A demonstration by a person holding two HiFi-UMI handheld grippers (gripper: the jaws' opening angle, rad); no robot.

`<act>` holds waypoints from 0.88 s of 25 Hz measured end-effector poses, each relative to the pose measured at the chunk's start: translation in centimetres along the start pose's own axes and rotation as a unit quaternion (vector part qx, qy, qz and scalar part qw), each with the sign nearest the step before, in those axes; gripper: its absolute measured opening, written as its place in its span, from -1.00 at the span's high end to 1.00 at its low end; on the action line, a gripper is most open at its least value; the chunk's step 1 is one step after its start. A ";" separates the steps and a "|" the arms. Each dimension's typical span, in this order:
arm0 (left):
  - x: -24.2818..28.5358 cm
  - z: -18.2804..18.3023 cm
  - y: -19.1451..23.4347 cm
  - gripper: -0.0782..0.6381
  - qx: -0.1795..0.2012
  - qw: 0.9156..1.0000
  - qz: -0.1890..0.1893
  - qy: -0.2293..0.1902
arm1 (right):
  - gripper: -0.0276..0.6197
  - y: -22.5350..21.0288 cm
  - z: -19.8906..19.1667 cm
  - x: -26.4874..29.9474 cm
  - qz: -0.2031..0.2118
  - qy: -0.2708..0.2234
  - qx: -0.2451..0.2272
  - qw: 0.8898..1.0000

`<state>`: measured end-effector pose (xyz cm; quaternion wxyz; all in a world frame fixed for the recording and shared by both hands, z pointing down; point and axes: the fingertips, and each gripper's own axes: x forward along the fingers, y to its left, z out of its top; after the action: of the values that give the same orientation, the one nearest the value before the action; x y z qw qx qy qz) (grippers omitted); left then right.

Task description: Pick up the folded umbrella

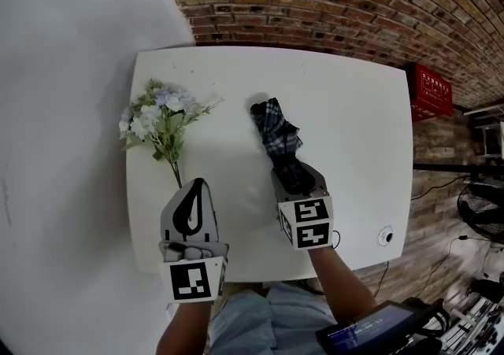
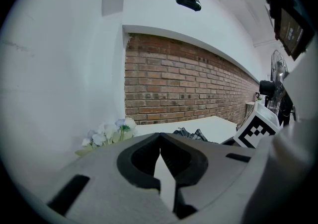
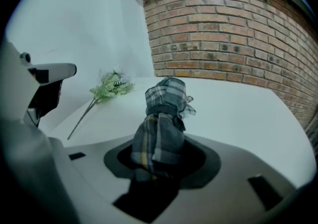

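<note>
The folded umbrella (image 1: 276, 131), dark plaid fabric, lies near the middle of the white table (image 1: 354, 109), pointing away from me. My right gripper (image 1: 294, 175) has its jaws closed round the umbrella's near end. In the right gripper view the plaid bundle (image 3: 161, 118) fills the gap between the jaws of that gripper (image 3: 161, 149), and they press on it from both sides. To the left, my left gripper (image 1: 194, 186) is over the table's front part. Its tips meet, and nothing is held between the jaws of my left gripper (image 2: 159, 137).
A bunch of pale artificial flowers (image 1: 161, 121) lies at the table's left, its stem pointing toward the left gripper. A round grommet (image 1: 385, 236) sits near the front right corner. Behind the table runs a brick wall, with a red crate (image 1: 429, 92) to the right.
</note>
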<state>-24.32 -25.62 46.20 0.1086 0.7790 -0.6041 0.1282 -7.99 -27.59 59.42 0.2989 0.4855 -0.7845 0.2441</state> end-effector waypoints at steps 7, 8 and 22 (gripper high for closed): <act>-0.7 0.3 -0.4 0.76 0.014 1.000 0.003 -0.011 | 0.35 0.3 -0.2 -0.6 0.009 -0.007 0.007 1.000; -0.8 0.2 -0.5 0.76 0.016 1.000 0.004 -0.006 | 0.35 0.3 -0.3 -0.7 0.011 -0.008 0.007 1.000; -2.1 1.1 -2.2 0.76 0.027 1.000 0.006 -0.014 | 0.35 0.2 0.2 -2.7 0.019 -0.035 0.009 0.999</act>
<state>-22.59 -23.52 44.43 0.0783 0.7798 -0.6065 0.1341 -7.30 -25.94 57.36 0.2622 0.4810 -0.8016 0.2396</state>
